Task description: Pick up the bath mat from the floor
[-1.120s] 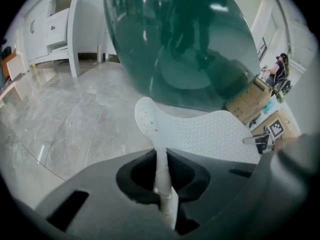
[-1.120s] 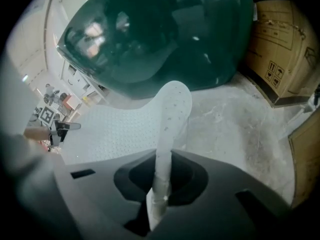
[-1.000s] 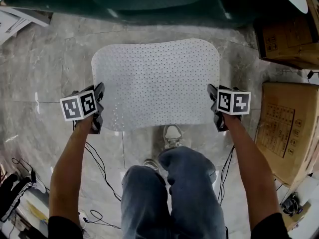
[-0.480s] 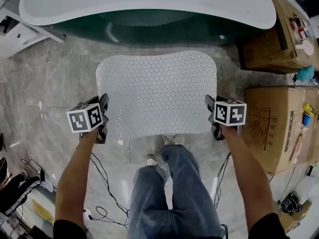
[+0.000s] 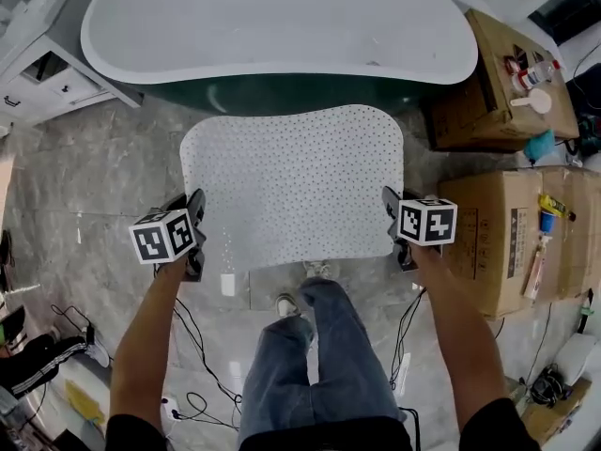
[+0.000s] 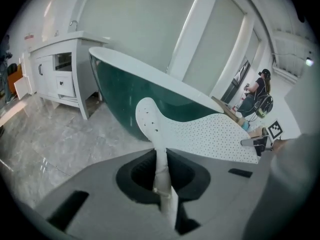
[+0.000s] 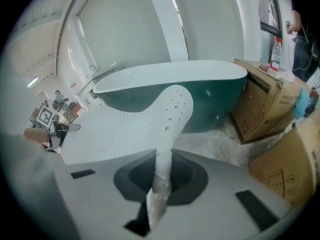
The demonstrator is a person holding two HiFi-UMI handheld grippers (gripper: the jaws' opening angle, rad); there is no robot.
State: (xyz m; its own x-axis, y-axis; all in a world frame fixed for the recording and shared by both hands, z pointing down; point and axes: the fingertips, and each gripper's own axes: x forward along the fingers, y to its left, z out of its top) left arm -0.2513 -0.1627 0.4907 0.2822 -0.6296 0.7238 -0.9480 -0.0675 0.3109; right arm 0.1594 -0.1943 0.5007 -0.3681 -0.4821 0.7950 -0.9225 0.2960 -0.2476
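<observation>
The white perforated bath mat (image 5: 291,186) hangs stretched between my two grippers, lifted off the grey marble floor in the head view. My left gripper (image 5: 195,242) is shut on its near left corner, and my right gripper (image 5: 398,235) is shut on its near right corner. In the left gripper view the bath mat (image 6: 200,134) edge is pinched in the jaws of the left gripper (image 6: 162,181) and fans out to the right. In the right gripper view the bath mat (image 7: 120,131) runs from the pinch of the right gripper (image 7: 161,176) out to the left.
A green bathtub with a white rim (image 5: 282,36) stands just beyond the mat. Cardboard boxes (image 5: 512,238) with bottles and clutter line the right side. A white cabinet (image 5: 42,78) is at far left. Cables (image 5: 188,346) trail on the floor by the person's legs (image 5: 315,365).
Both grippers have risen together with the mat held between them. The floor looks farther away, and the whole bathtub and more boxes have come into view.
</observation>
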